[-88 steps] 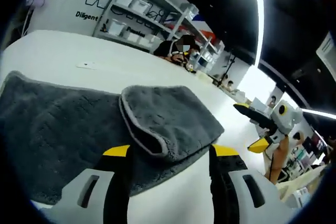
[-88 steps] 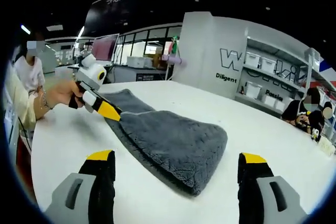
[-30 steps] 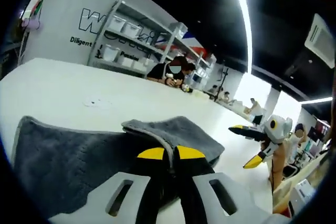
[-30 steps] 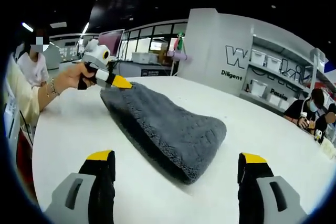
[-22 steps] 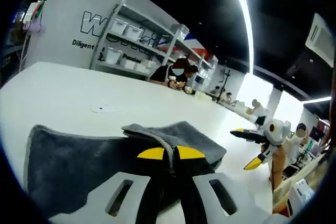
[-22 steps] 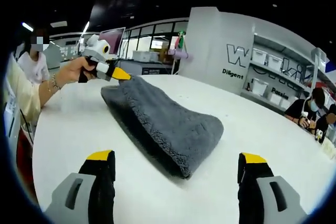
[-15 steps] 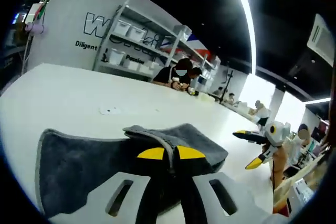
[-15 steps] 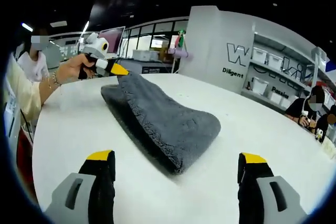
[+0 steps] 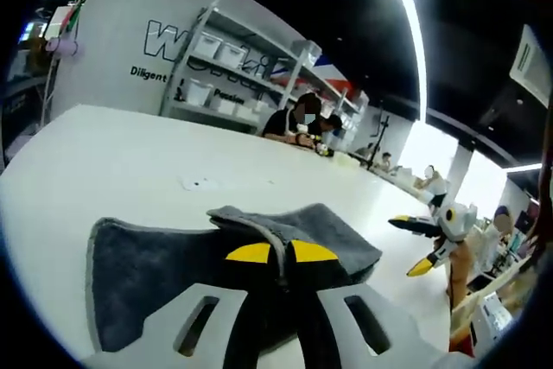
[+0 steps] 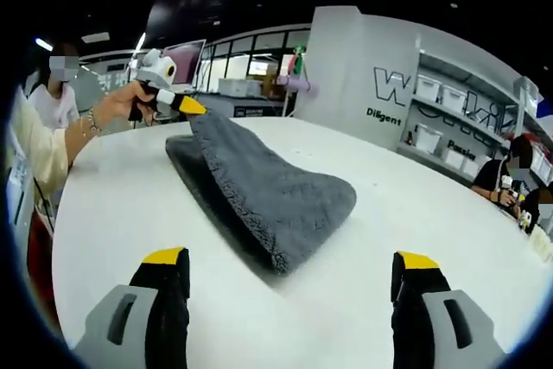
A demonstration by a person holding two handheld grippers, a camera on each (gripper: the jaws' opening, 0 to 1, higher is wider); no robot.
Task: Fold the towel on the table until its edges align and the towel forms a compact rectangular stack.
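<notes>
Left gripper view: left gripper [image 9: 281, 252] pinches towel [image 9: 155, 274] edge.

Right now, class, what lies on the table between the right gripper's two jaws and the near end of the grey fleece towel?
Nothing: in the right gripper view, bare white table separates the open right gripper from the grey fleece towel.

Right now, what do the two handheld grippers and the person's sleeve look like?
Both the left gripper and right gripper have black jaws with yellow tips on slotted light-grey bodies. The person's hand emerges from a pale yellow sleeve, with a bracelet at the wrist.
</notes>
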